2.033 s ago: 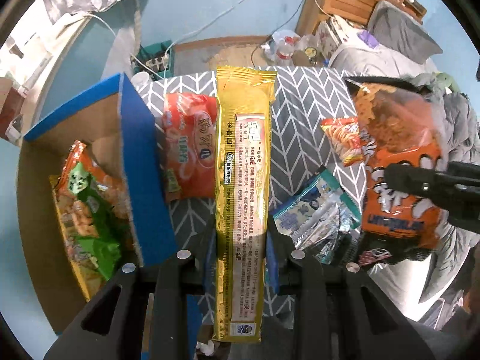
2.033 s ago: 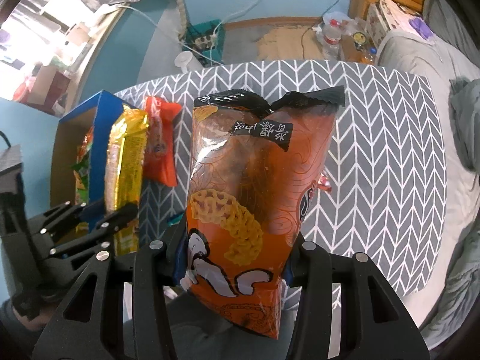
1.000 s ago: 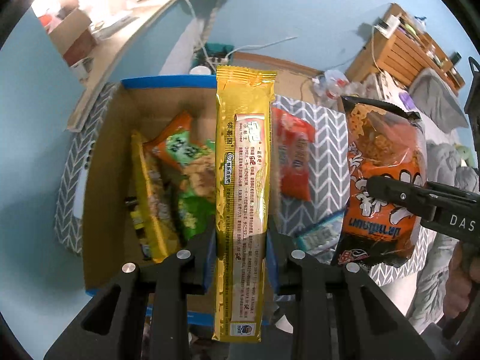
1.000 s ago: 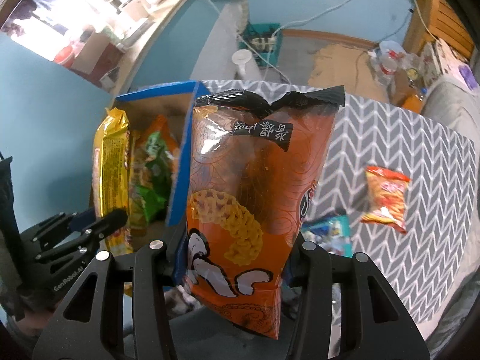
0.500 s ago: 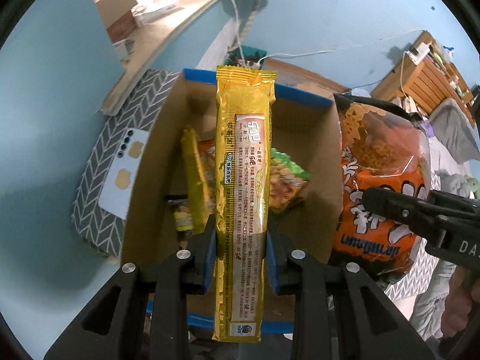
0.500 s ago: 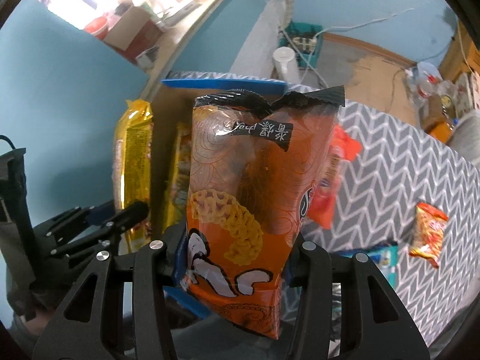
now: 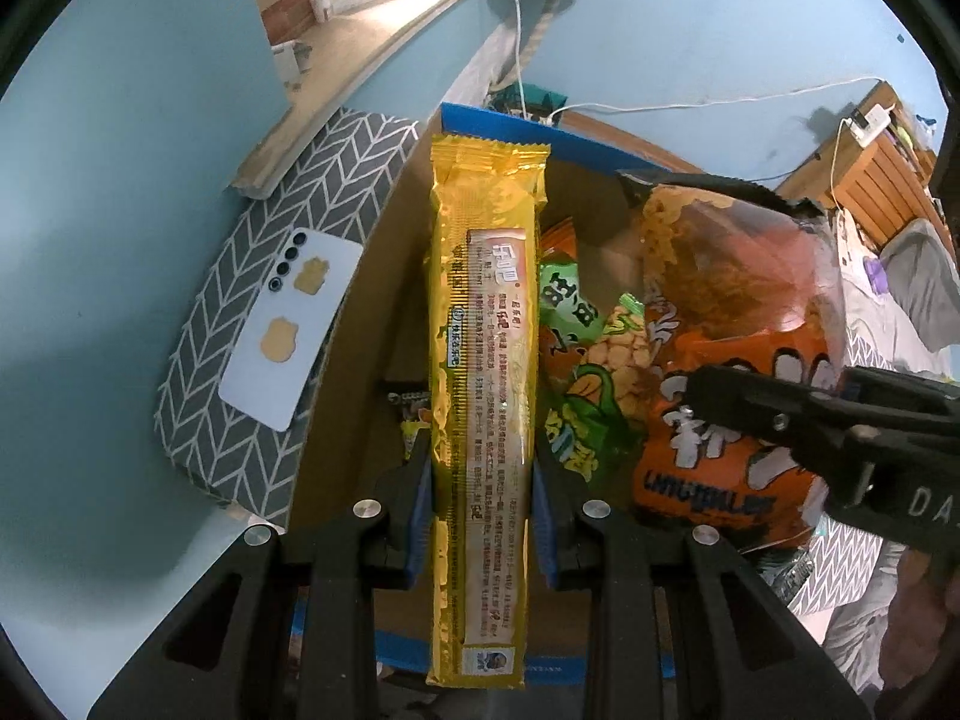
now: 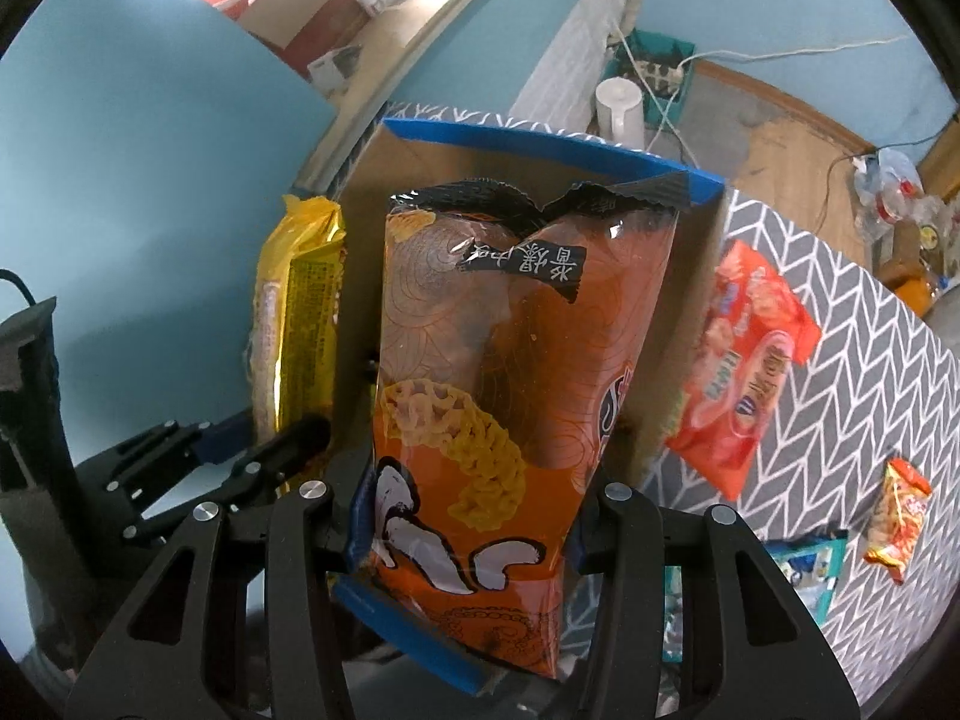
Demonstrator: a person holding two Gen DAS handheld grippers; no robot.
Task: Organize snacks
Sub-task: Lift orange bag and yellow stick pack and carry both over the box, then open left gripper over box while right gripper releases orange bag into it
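Observation:
My left gripper (image 7: 482, 474) is shut on a long gold biscuit pack (image 7: 483, 324), held over the open cardboard box (image 7: 360, 324) with blue rims. A green snack bag (image 7: 579, 354) lies inside the box. My right gripper (image 8: 468, 516) is shut on a big orange chip bag (image 8: 516, 372), also above the box (image 8: 540, 141). That orange bag (image 7: 738, 324) hangs to the right in the left wrist view, and the gold pack (image 8: 297, 324) shows at the left of the right wrist view.
The box sits on a grey chevron cloth (image 8: 852, 324). On the cloth to the right lie a red snack bag (image 8: 744, 360), a small orange packet (image 8: 900, 510) and a blue-white packet (image 8: 807, 564). A white phone (image 7: 291, 324) lies left of the box. A cable-strewn floor lies beyond.
Both grippers have carried their packs leftward from above the cloth to over the box. The phone has come into the left wrist view, and the box interior now lies under both packs.

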